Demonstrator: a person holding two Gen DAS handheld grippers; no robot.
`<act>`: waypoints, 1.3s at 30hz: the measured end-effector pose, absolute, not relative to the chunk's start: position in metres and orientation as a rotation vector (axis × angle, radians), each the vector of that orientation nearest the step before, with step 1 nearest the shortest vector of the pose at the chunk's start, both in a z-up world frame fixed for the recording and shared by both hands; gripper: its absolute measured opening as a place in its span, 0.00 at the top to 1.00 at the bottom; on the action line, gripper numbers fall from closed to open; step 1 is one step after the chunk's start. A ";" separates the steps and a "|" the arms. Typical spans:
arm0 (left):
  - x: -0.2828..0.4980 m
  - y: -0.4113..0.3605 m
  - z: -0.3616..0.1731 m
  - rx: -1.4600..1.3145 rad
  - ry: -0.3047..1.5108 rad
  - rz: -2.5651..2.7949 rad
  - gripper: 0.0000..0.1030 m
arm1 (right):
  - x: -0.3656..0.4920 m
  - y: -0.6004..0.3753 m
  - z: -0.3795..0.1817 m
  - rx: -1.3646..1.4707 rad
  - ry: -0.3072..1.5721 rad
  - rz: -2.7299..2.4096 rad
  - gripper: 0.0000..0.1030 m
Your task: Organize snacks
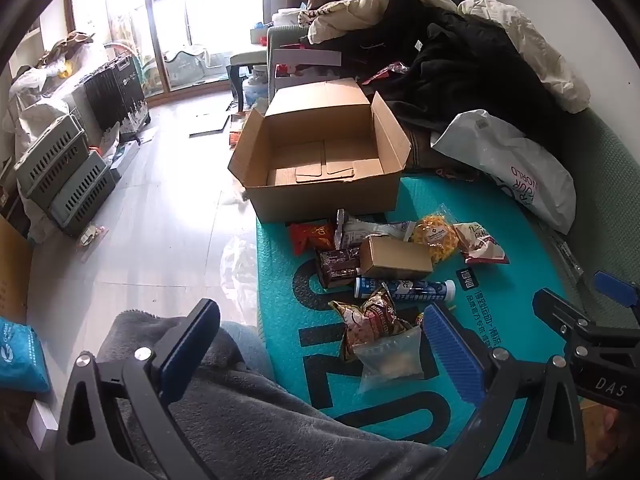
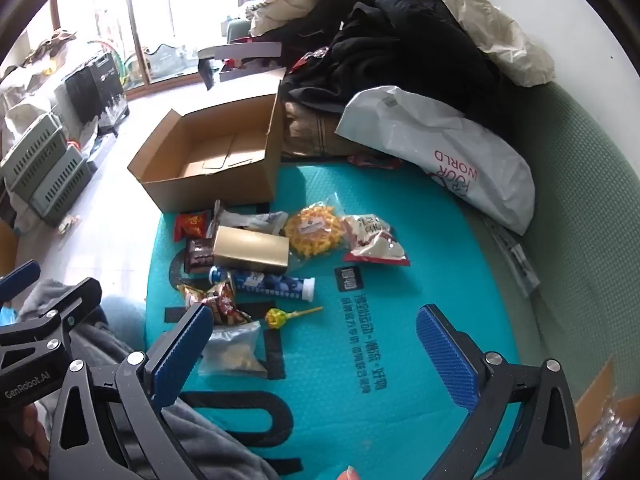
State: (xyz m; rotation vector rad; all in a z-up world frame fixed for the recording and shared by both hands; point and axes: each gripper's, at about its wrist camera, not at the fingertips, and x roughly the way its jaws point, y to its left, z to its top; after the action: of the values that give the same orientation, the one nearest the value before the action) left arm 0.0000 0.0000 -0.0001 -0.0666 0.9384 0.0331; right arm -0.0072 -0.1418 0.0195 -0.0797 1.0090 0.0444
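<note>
- Snacks (image 1: 372,276) lie in a loose heap on the teal mat (image 1: 500,320) through my left wrist camera, just in front of the open cardboard box (image 1: 320,156), whose inside holds nothing.
- My left claw (image 1: 320,344) hangs above the near end of the heap with its blue pads wide apart and nothing between them; a clear zip bag (image 1: 390,356) and a crinkled brown-and-red packet (image 1: 370,320) sit closest to it.
- Farther back I see a blue tube (image 1: 404,289), a small brown carton (image 1: 394,258), a red packet (image 1: 312,236) and a yellow snack bag (image 1: 434,236).
- Through my right wrist camera, the same heap lies left of centre on the mat, the box beyond it at the mat's far edge.
- My right claw (image 2: 316,354) is spread open and holds nothing; a yellow lollipop (image 2: 280,316) lies between its pads and the tube.
- A white plastic bag (image 2: 440,152) rests against dark clothes (image 2: 400,52) on the green sofa (image 2: 580,200).
</note>
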 end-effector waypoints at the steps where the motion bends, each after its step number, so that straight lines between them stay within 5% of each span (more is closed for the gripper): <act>1: 0.000 0.000 0.000 -0.068 0.943 0.034 0.00 | -0.007 -0.142 0.019 -0.075 1.008 0.048 0.00; 39: 0.001 -0.001 -0.008 -0.095 0.965 0.015 0.00 | -0.001 -0.140 0.012 -0.068 1.014 0.075 0.00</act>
State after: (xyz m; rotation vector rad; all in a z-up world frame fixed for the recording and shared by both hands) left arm 0.0014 -0.0010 -0.0080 -0.0950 0.9646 0.0146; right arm -0.0013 -0.1403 0.0125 -0.0680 1.0141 0.0746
